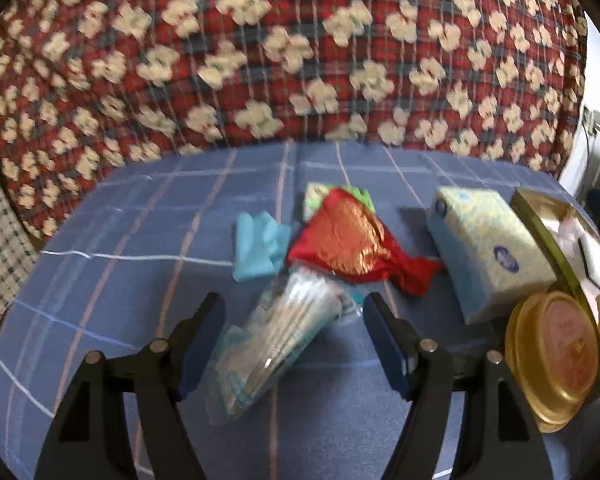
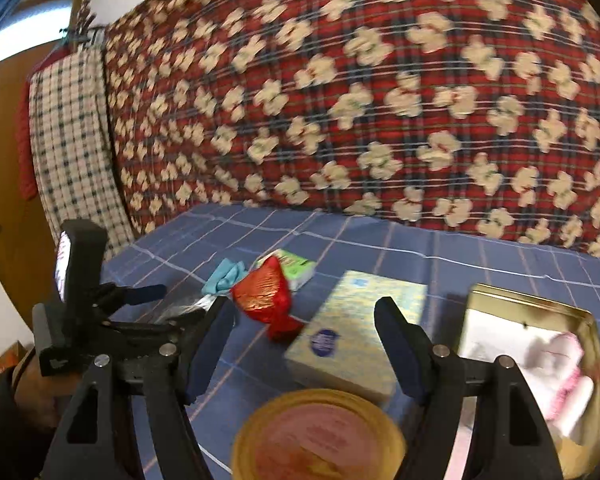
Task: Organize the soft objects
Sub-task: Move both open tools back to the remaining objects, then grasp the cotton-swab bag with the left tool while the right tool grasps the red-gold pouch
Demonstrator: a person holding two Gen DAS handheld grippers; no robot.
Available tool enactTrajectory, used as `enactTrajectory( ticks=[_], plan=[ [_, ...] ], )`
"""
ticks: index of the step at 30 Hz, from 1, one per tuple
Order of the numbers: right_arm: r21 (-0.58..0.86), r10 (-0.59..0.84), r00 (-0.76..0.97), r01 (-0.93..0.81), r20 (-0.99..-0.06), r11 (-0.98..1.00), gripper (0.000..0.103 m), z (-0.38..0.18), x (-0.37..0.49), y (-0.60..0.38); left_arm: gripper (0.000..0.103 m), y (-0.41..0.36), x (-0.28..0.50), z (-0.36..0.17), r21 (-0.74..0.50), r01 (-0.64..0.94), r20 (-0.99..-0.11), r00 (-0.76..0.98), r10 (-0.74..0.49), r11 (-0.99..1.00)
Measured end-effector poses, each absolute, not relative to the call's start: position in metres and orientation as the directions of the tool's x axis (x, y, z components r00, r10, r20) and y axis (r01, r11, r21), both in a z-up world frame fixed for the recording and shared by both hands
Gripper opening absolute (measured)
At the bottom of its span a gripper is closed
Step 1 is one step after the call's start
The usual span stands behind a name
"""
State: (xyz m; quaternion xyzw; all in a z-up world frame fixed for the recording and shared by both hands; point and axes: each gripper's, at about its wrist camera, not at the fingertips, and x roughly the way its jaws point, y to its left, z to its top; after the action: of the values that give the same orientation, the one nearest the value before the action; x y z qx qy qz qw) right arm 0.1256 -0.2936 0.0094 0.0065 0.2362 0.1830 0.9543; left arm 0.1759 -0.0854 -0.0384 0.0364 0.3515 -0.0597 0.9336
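Nearest us, the left gripper [image 1: 294, 320] holds its dark, blue-padded jaws apart; a crinkly clear plastic bag of cotton swabs [image 1: 276, 340] lies on the cloth between them, and we see no pad pressing it. The right gripper [image 2: 302, 330] likewise stands open and empty above a round, gold-rimmed lid [image 2: 320, 436] with a pinkish face. Beside the lid we find a rectangular gold tin [image 2: 532, 364], open, with white and pink soft pieces inside. Farther on sits a soft, pale patterned tissue pack [image 1: 488, 256]. Next comes a shiny red foil wrapper [image 1: 352, 244], crumpled, touching a limp blue glove [image 1: 258, 246] and overlapping a small green packet [image 1: 320, 196]. All rest on a blue checked sheet [image 1: 140, 216]. Behind rises a puffy red plaid quilt [image 1: 300, 60] with cream flowers.
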Motion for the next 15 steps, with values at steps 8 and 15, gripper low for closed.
enactTrajectory(
  ticks=[8,15],
  plan=[
    [0.071,0.345,0.787,-0.361,-0.512,0.930,0.075,0.001,0.147,-0.260,0.030,-0.083,0.187,-0.057,0.031,0.182,-0.712,0.694,-0.107,0.983],
    [0.097,0.338,0.753,-0.346,-0.565,0.933,0.075,0.005,0.170,-0.236,0.019,-0.062,0.184,-0.049,-0.049,0.154,-0.671,0.727,-0.147,0.987]
  ],
)
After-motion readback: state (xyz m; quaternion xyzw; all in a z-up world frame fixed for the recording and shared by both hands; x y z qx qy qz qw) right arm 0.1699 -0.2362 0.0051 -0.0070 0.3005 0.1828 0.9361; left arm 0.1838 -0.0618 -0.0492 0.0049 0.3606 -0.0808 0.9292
